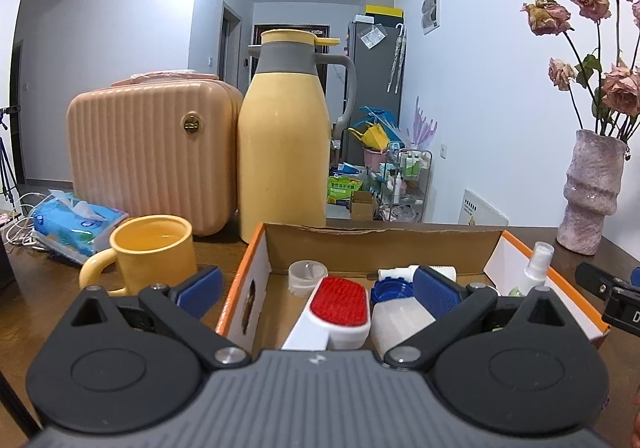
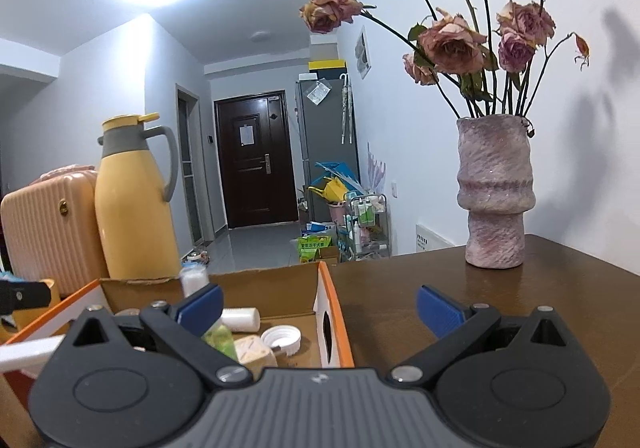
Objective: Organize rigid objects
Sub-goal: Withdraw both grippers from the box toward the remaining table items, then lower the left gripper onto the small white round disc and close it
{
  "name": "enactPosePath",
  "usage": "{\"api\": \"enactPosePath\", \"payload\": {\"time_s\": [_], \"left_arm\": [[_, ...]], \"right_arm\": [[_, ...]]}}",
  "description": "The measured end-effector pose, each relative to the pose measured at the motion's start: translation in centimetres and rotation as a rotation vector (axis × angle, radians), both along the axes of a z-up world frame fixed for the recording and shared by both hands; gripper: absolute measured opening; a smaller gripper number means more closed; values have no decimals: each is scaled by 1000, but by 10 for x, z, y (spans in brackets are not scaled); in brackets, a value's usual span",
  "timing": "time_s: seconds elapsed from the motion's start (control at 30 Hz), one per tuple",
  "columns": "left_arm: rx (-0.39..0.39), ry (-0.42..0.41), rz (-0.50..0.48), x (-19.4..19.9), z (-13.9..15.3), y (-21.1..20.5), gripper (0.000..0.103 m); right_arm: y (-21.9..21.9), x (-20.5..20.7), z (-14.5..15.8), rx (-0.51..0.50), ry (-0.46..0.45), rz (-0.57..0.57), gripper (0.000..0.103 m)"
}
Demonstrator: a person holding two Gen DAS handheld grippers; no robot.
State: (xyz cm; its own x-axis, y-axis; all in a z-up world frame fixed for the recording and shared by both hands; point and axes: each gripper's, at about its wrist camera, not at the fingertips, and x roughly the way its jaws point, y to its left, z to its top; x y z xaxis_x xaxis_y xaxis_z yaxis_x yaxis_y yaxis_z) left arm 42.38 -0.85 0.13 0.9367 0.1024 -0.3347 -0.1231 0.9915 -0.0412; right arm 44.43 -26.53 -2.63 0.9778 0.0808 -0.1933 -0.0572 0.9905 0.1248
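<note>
My left gripper [image 1: 318, 290] hangs spread wide and empty over the one cardboard box [image 1: 384, 234]; my right gripper [image 2: 319, 310] is equally wide, empty, straddling its right wall. Inside I count one red-padded brush [image 1: 340, 306], one white jar [image 1: 400, 322], one spray bottle [image 1: 536, 268], one loose cap [image 2: 282, 340]. Beyond: one yellow mug [image 1: 154, 254], one thermos [image 1: 284, 151], one vase [image 2: 496, 191].
</note>
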Motion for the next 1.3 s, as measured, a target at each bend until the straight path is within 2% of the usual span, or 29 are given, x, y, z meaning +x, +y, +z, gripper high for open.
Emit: {"api": "enactPosePath", "payload": {"time_s": [0.7,1.3], "left_arm": [[11,24,-44,-73,-8,4,103],[9,115,-124,-111,-25,-4,103]], "right_arm": [[6,-88,-4,-53,8,61,103],[-1,-129,-13,-69,79,60,103]]}}
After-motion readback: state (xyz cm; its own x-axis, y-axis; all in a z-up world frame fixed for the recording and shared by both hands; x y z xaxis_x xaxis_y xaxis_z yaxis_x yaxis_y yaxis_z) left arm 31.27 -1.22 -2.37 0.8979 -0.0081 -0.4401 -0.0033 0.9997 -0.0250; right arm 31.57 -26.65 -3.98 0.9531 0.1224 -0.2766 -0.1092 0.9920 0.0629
